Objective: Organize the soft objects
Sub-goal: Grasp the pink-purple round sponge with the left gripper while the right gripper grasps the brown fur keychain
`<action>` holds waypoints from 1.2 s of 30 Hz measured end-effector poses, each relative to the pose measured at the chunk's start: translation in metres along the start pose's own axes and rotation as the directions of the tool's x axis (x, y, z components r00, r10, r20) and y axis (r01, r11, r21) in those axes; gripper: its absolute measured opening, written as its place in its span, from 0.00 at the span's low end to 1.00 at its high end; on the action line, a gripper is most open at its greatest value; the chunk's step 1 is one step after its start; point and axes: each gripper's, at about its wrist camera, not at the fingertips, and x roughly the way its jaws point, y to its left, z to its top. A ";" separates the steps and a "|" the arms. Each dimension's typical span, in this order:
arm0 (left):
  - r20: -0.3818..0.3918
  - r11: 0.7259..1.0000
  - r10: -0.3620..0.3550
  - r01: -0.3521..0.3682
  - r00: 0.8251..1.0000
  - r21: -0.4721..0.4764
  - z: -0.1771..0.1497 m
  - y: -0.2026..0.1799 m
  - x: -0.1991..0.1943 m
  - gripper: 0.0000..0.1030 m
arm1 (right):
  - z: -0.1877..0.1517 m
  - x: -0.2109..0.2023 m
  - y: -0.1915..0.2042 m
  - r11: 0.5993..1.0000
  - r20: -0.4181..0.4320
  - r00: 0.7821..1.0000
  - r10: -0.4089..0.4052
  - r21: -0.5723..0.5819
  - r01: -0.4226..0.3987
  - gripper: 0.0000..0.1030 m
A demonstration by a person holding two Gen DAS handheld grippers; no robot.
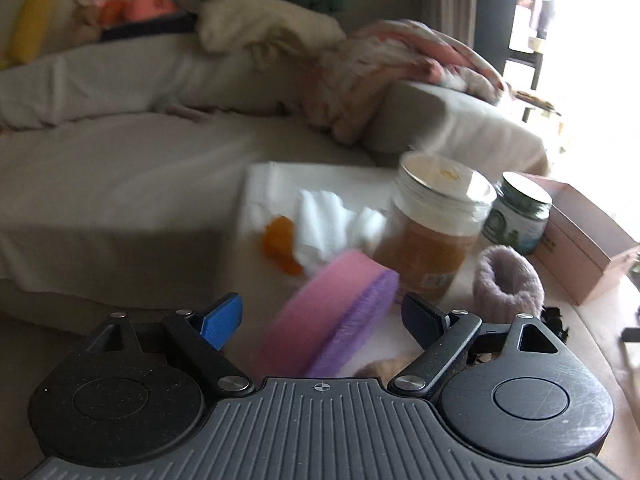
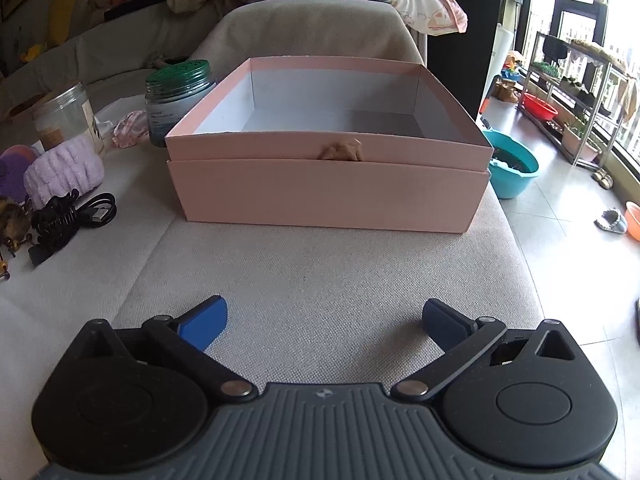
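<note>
In the left wrist view my left gripper (image 1: 322,318) is open, and a pink and purple sponge (image 1: 328,320) lies tilted between its blue fingers; I cannot tell if they touch it. A fluffy lilac headband (image 1: 508,280) lies just right of it, also seen in the right wrist view (image 2: 64,170). White tissue (image 1: 328,228) and an orange piece (image 1: 280,248) lie behind the sponge. In the right wrist view my right gripper (image 2: 324,320) is open and empty above the grey cushion, facing an open pink box (image 2: 328,192) with a tan soft piece (image 2: 340,150) on its front rim.
A clear jar (image 1: 432,224) and a green-lidded jar (image 1: 518,212) stand behind the sponge. A black cable (image 2: 68,216) lies left of the box. Blankets and pillows (image 1: 272,20) are piled on the sofa. A blue basin (image 2: 512,168) sits on the floor at the right.
</note>
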 end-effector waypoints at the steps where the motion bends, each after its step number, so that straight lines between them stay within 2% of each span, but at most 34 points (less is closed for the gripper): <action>1: -0.012 1.000 -0.017 0.017 1.000 0.004 -0.003 0.000 0.005 0.74 | 0.001 -0.001 0.003 1.000 0.001 1.000 -0.004 -0.022 0.004 0.99; 4: 0.000 0.999 0.015 -0.015 1.000 0.043 -0.010 -0.003 0.008 0.58 | 0.010 -0.012 0.024 0.987 0.037 0.999 0.002 -0.161 0.004 0.89; 5: 0.003 1.000 -0.008 0.008 1.000 0.026 -0.009 0.000 0.006 0.49 | 0.015 -0.019 0.033 0.980 0.072 0.997 0.014 -0.197 0.000 0.89; 6: 0.008 0.999 -0.042 0.042 0.999 -0.005 -0.009 0.003 0.003 0.35 | 0.020 -0.027 0.044 0.973 0.107 0.993 0.044 -0.230 -0.018 0.89; 8: 0.037 0.995 -0.069 0.072 0.997 -0.066 -0.008 0.012 -0.003 0.34 | 0.034 -0.041 0.072 0.946 0.151 0.978 0.146 -0.310 -0.093 0.89; 10: 0.071 0.994 -0.052 0.058 0.996 -0.092 -0.008 0.017 -0.013 0.34 | 0.047 -0.047 0.108 0.897 0.154 0.954 0.256 -0.406 -0.175 0.89; 12: 0.091 0.991 -0.044 0.055 0.995 -0.123 -0.006 0.023 -0.022 0.34 | 0.058 -0.044 0.147 0.837 0.127 0.922 0.365 -0.479 -0.265 0.89; 15: 0.107 0.983 -0.057 0.074 0.993 -0.168 -0.006 0.032 -0.035 0.34 | 0.073 -0.031 0.208 0.731 0.035 0.863 0.504 -0.549 -0.405 0.89; 17: 0.119 0.983 -0.040 0.061 0.992 -0.176 -0.007 0.036 -0.045 0.34 | 0.073 -0.021 0.249 0.661 -0.006 0.836 0.548 -0.610 -0.437 0.89; 20: 0.140 0.979 -0.026 0.054 0.990 -0.199 -0.011 0.045 -0.059 0.34 | 0.069 0.001 0.300 0.588 -0.074 0.831 0.551 -0.672 -0.449 0.89; 22: 0.150 0.973 -0.022 0.056 0.988 -0.223 -0.014 0.052 -0.066 0.34 | 0.068 0.014 0.321 0.566 -0.112 0.828 0.549 -0.679 -0.467 0.89; 25: 0.150 0.968 -0.022 0.059 0.988 -0.244 -0.015 0.062 -0.069 0.34 | 0.069 0.030 0.344 0.563 -0.173 0.828 0.533 -0.658 -0.499 0.84; 27: 0.145 0.966 -0.015 0.051 0.989 -0.252 -0.016 0.065 -0.070 0.34 | 0.072 0.038 0.347 0.573 -0.205 0.833 0.513 -0.641 -0.510 0.70; 28: 0.146 0.964 -0.014 0.052 0.989 -0.261 -0.016 0.067 -0.070 0.34 | 0.073 0.041 0.347 0.585 -0.210 0.840 0.500 -0.633 -0.507 0.54; 31: 0.150 0.955 -0.024 0.068 0.988 -0.290 -0.019 0.069 -0.072 0.34 | 0.084 0.040 0.341 0.630 -0.223 0.844 0.488 -0.579 -0.517 0.25; 33: 0.153 0.949 -0.033 0.079 0.988 -0.306 -0.018 0.067 -0.072 0.34 | 0.096 0.035 0.333 0.657 -0.235 0.828 0.509 -0.515 -0.550 0.22; 36: 0.161 0.946 -0.047 0.096 0.986 -0.310 -0.013 0.063 -0.075 0.34 | 0.121 0.018 0.314 0.678 -0.202 0.795 0.572 -0.429 -0.597 0.20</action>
